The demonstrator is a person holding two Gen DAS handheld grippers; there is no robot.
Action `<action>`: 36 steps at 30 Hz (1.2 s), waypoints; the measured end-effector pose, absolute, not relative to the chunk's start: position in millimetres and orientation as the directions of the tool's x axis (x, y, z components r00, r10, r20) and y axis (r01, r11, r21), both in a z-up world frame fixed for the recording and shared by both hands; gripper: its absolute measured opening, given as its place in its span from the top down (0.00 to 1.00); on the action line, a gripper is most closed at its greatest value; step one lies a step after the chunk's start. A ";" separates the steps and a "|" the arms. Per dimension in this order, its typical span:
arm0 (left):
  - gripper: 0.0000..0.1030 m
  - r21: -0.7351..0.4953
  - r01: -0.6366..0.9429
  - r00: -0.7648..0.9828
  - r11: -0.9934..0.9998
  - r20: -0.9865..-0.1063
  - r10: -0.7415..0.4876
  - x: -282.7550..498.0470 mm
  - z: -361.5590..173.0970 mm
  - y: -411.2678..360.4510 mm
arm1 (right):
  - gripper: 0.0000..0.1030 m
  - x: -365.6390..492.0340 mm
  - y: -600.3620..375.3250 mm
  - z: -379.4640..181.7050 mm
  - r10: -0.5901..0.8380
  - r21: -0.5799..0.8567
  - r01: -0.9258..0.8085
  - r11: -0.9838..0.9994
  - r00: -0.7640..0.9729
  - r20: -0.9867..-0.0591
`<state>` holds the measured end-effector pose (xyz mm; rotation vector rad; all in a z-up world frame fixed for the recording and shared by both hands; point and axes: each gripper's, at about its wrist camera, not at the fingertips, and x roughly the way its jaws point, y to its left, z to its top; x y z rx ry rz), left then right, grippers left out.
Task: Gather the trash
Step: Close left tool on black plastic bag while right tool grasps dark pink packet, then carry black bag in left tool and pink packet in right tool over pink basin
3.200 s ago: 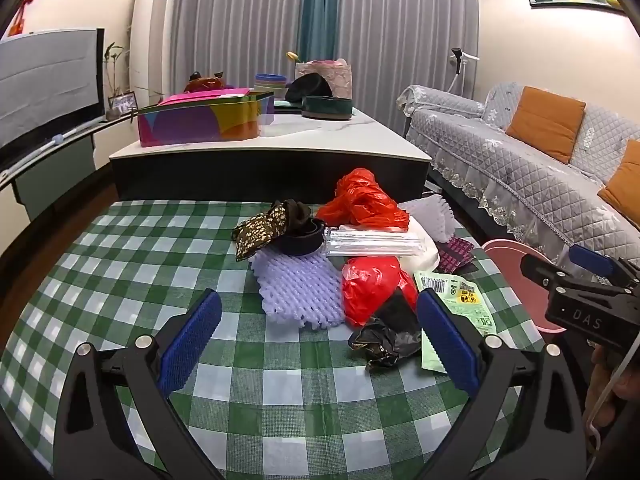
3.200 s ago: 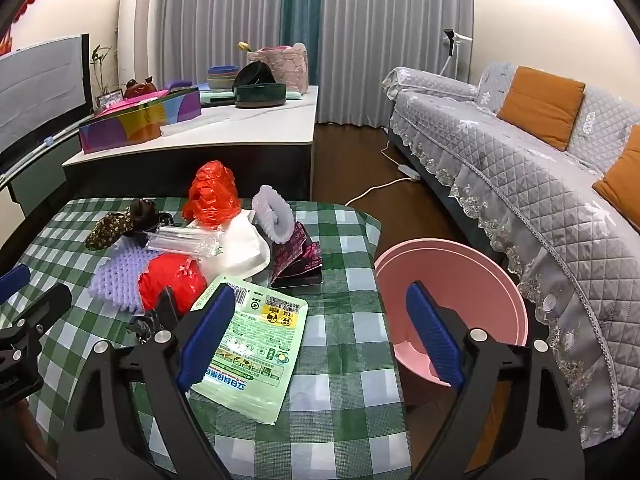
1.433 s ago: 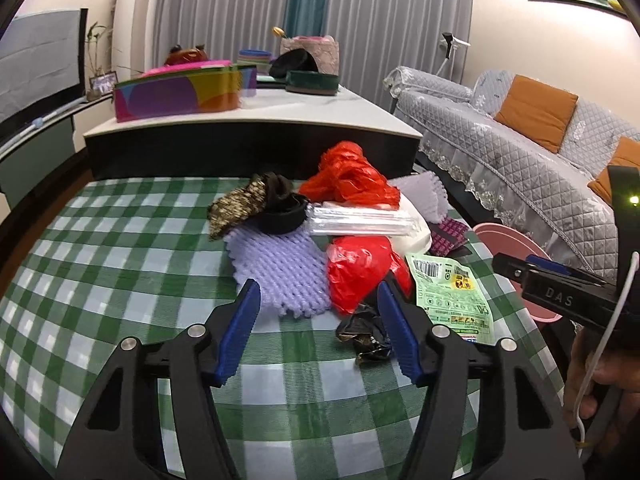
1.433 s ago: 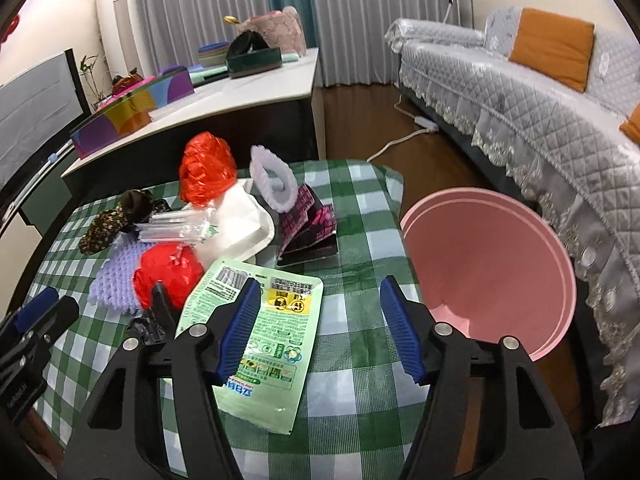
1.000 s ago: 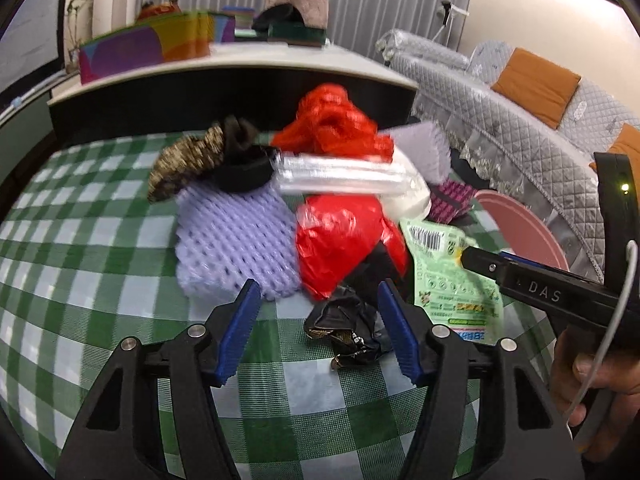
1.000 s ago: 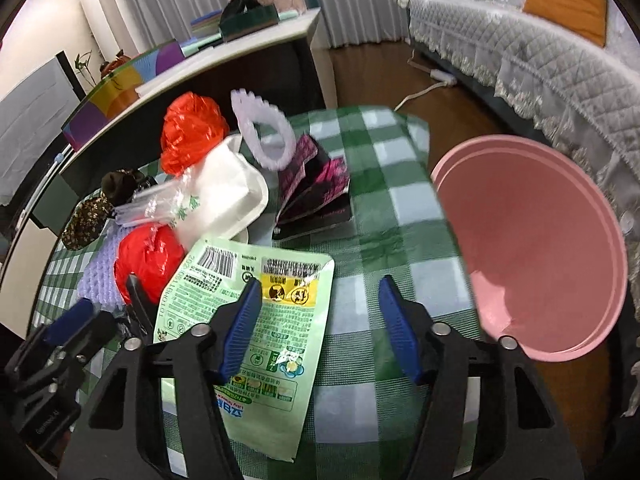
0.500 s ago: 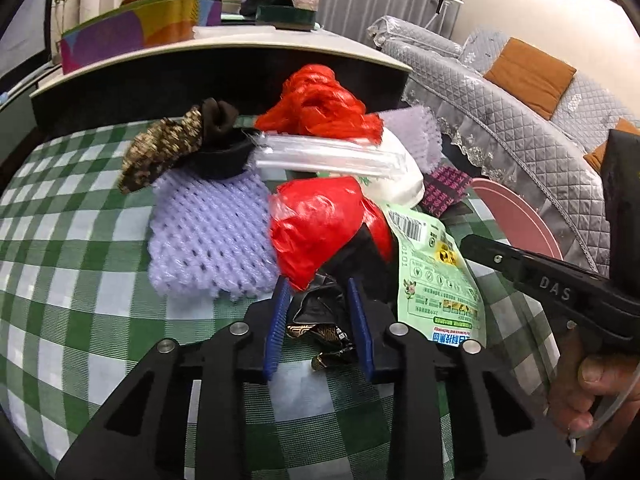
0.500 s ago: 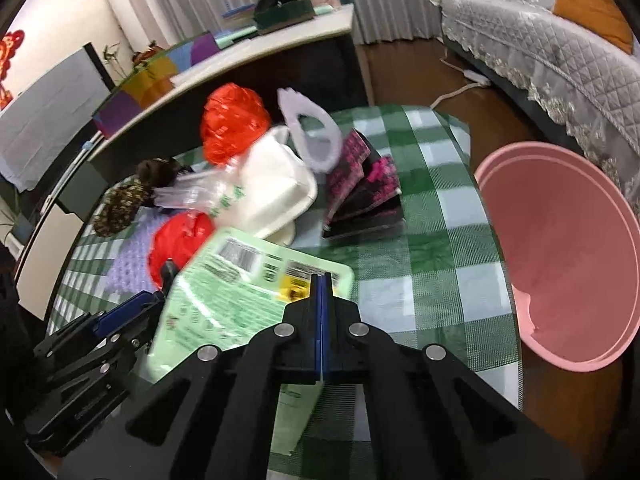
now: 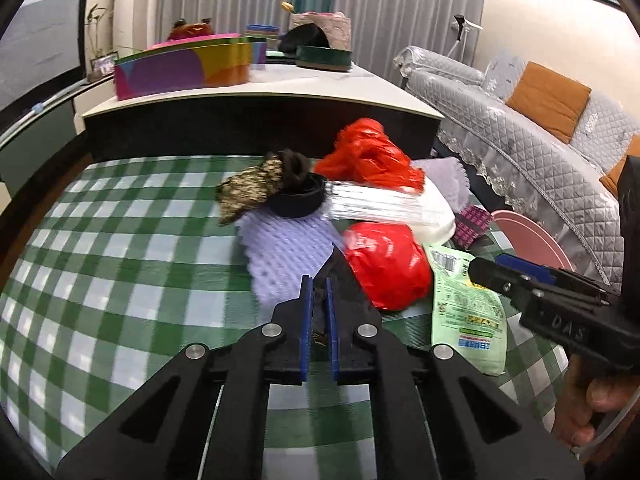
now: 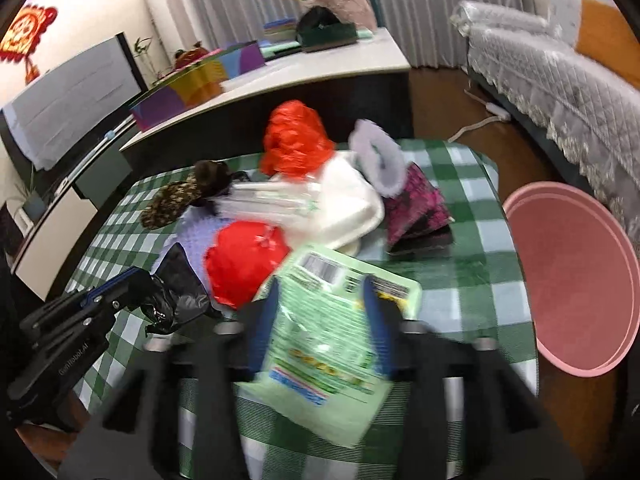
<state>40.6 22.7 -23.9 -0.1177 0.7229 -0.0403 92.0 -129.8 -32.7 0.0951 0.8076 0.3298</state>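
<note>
The left tongs (image 9: 316,308) are clenched on a limp black bag (image 10: 176,292) at the counter's (image 9: 120,280) near edge; the right tongs (image 10: 320,312) are opening around a light, slippery green pouch (image 10: 332,328) (best pinched at its edge).

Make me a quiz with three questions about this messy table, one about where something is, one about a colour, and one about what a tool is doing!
1. Where is the pink basin?
A. beside the table, past its edge
B. on the white counter
C. under the red bag

2. What colour is the checked tablecloth?
A. blue and yellow
B. green and white
C. plain red

3. What is the left tool doing?
A. pinching a black bag
B. wide open
C. pinching a cushion

Answers: 1 A, it sits beyond the cloth's edge. 2 B, the squares show it. 3 A, its pads squeeze the black plastic.
</note>
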 end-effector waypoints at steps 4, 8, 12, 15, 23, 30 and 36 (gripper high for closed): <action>0.94 -0.139 -0.037 0.755 0.990 -0.653 -0.063 33.6 -21.6 41.0 | 0.45 90.1 -109.8 -33.8 0.276 0.122 -0.274 0.954 0.645 -0.713; 0.94 -0.139 -0.053 0.769 0.989 -0.638 -0.049 26.3 -15.1 52.1 | 0.38 94.7 -97.7 -40.0 0.216 0.062 -0.257 0.964 0.630 -0.746; 0.94 -0.134 -0.064 0.777 0.989 -0.629 -0.035 21.1 -11.8 58.4 | 0.34 97.0 -76.4 -50.0 0.113 -0.069 -0.260 0.963 0.623 -0.774; 0.94 -0.136 -0.077 0.783 0.988 -0.622 -0.024 18.2 -8.8 64.6 | 0.34 97.3 -62.1 -58.6 0.011 -0.186 -0.250 0.950 0.622 -0.783; 0.94 -0.142 -0.073 0.792 0.987 -0.610 -0.029 14.2 -3.9 66.7 | 0.94 93.7 -62.7 -60.5 -0.034 -0.217 -0.234 0.948 0.602 -0.798; 0.94 -0.134 -0.051 0.799 0.990 -0.599 -0.040 11.3 2.6 53.8 | 1.00 83.2 -81.6 -39.7 0.054 -0.123 -0.233 0.965 0.632 -0.773; 0.94 -0.129 -0.025 0.795 0.991 -0.604 -0.059 10.2 2.9 38.1 | 1.00 72.4 -105.8 -17.9 0.170 -0.007 -0.247 0.969 0.689 -0.705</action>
